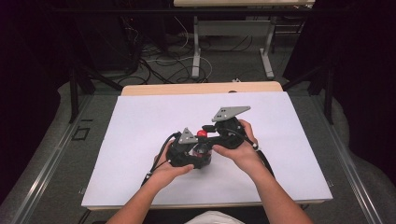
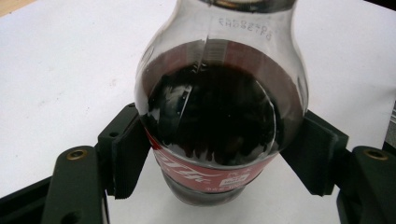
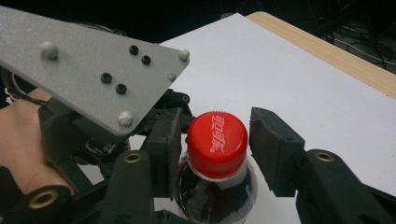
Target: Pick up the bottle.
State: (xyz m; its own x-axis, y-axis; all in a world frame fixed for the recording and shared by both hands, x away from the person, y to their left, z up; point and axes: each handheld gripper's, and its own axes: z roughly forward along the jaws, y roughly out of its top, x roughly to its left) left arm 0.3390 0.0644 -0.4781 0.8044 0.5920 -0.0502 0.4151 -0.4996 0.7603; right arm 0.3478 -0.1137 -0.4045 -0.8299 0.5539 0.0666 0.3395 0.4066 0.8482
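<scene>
A small cola bottle (image 2: 219, 116) with dark drink and a red label stands upright on the white sheet. My left gripper (image 2: 219, 158) is shut on its body, with a pad pressed on each side. The bottle's red cap (image 3: 217, 142) sits between the jaws of my right gripper (image 3: 215, 140), which is open. One jaw rests against the cap and the other stands a narrow gap away. In the high view both grippers meet at the bottle (image 1: 202, 148) mid-table, the left gripper (image 1: 200, 153) low and the right gripper (image 1: 203, 134) at the cap (image 1: 201, 134).
A white sheet (image 1: 140, 121) covers most of the wooden table (image 1: 201, 87). The left gripper's grey plate (image 3: 93, 70) and the hand holding it (image 3: 18, 140) crowd close beside the cap. Beyond the far edge are another table's legs (image 1: 196, 51) and floor cables (image 1: 163, 65).
</scene>
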